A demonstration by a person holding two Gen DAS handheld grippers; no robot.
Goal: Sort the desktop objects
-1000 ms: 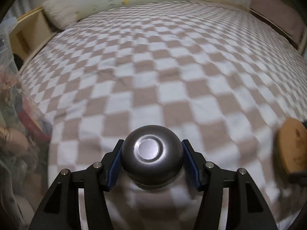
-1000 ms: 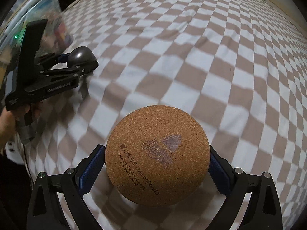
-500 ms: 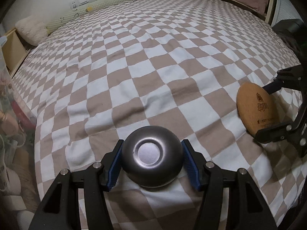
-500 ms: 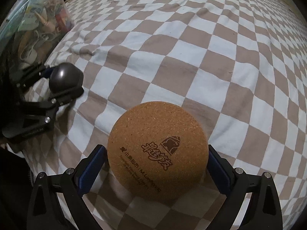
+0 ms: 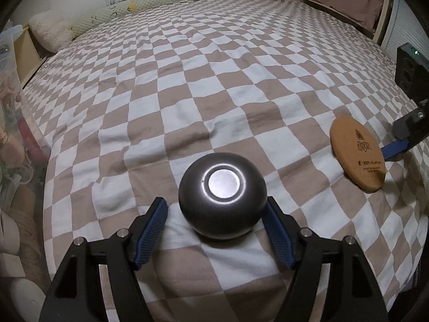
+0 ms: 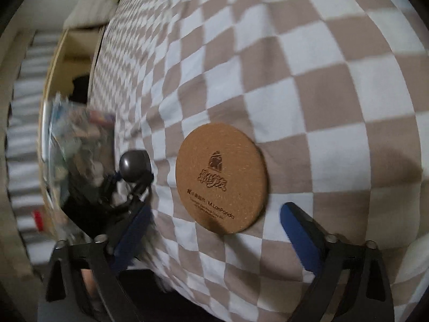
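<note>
A dark metal bowl [image 5: 222, 196] rests upside down on the checked bed cover [image 5: 214, 80], near the bed's front edge. My left gripper [image 5: 214, 201] straddles it and its jaws are opening; the blue pads [image 5: 152, 222] stand off the bowl. A round cork coaster [image 6: 222, 177] with a printed logo lies on the cover to the right. My right gripper [image 6: 215, 208] sits just behind it, jaws closing, pads clear of the coaster's rim. The left wrist view shows the coaster [image 5: 356, 153] and one blue right finger [image 5: 394, 147] beside it. The right wrist view shows the bowl [image 6: 132, 165].
A clear plastic box [image 5: 10, 134] of mixed small things stands off the bed's left side, blurred in the right wrist view [image 6: 77, 145]. A fluffy pillow [image 5: 51, 32] and a long cushion [image 5: 134, 8] lie at the head. A wooden bed frame [image 5: 383, 13] rises far right.
The left jaws have parted from the bowl, which now sits on the cover. The right gripper has rolled and let go of the coaster, which now lies on the cover.
</note>
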